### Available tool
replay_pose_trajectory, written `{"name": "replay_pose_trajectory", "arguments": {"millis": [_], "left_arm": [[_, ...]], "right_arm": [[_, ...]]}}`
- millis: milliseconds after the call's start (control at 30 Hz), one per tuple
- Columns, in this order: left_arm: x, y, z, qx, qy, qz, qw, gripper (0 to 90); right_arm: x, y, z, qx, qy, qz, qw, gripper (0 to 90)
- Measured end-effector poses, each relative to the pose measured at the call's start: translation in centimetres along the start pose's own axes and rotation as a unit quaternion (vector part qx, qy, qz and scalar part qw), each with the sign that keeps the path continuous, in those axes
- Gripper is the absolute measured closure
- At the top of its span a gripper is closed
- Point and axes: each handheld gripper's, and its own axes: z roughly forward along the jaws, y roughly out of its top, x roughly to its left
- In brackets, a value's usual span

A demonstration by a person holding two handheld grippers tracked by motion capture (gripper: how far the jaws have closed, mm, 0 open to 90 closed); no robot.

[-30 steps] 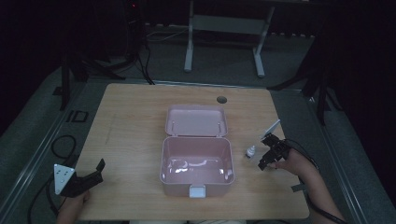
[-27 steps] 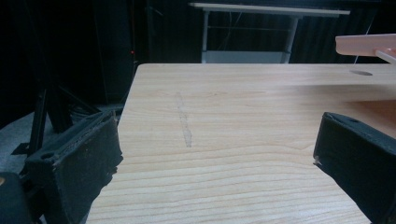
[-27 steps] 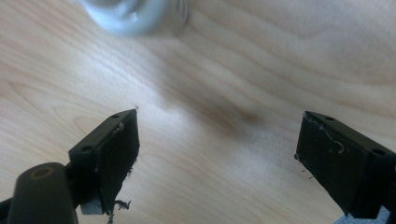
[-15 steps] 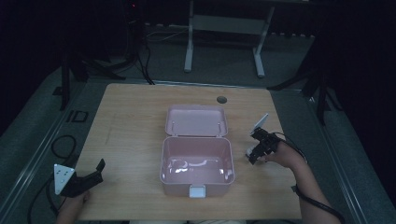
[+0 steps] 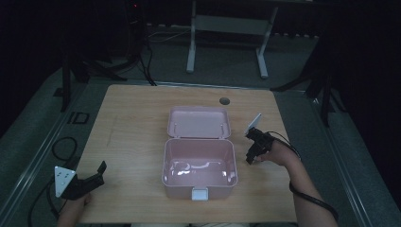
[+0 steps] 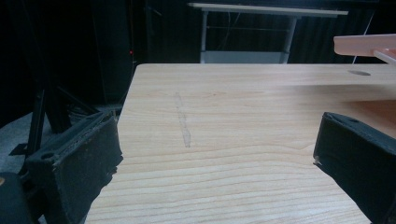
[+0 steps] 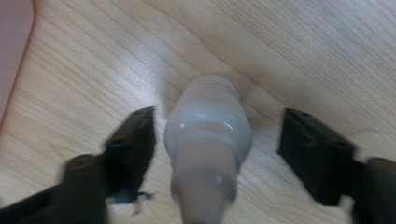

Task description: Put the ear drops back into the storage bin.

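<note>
A small white bottle (image 7: pixel 208 126) lies on the wooden table (image 7: pixel 303 51) between the jaws of my right gripper (image 7: pixel 219 129). Those jaws have just been closing, but a gap still shows on each side of the bottle, so they stand open around it. In the high view my right gripper (image 5: pixel 249 159) points down at the table just right of an open pink box (image 5: pixel 165 163), whose lid (image 5: pixel 199 122) lies folded back. My left gripper (image 5: pixel 100 170) rests open near the table's front left corner, with bare wood between its jaws (image 6: pixel 219 126).
A round hole (image 5: pixel 224 100) sits in the table behind the box. The box has a pale latch (image 5: pixel 199 193) at its front. A metal stand (image 5: pixel 227 23) is on the floor beyond the table. A cable (image 5: pixel 61 146) loops on the floor at left.
My right gripper has moved left toward the box and come down over the small bottle, and its jaws have narrowed. The left gripper has stayed put.
</note>
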Motion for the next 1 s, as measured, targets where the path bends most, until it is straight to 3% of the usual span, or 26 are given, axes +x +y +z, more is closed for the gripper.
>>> {"name": "replay_pose_trajectory", "arguments": {"millis": [133,333,467,800,1000], "left_arm": [[0.0,0.0,0.0,0.0,-0.001,0.0,1.0,0.9],[0.0,0.0,0.0,0.0,-0.001,-0.001,1.0,0.9],[0.0,0.0,0.0,0.0,-0.001,-0.001,1.0,0.9],[0.0,0.0,0.0,0.0,0.0,0.0,1.0,0.9],[0.0,0.0,0.0,0.0,0.0,0.0,1.0,0.9]], "right_arm": [[0.2,0.3,0.3,0.004,0.0,-0.003,1.0,37.9],[0.4,0.8,0.6,0.019,0.002,-0.015,0.9997,55.8],[0.6,1.0,0.6,0.024,-0.004,-0.022,0.9995,58.1],[0.7,0.2,-0.5,0.015,-0.031,-0.066,0.9972,59.4],[0.7,-0.9,-0.7,0.018,-0.035,-0.108,0.9933,59.4]]}}
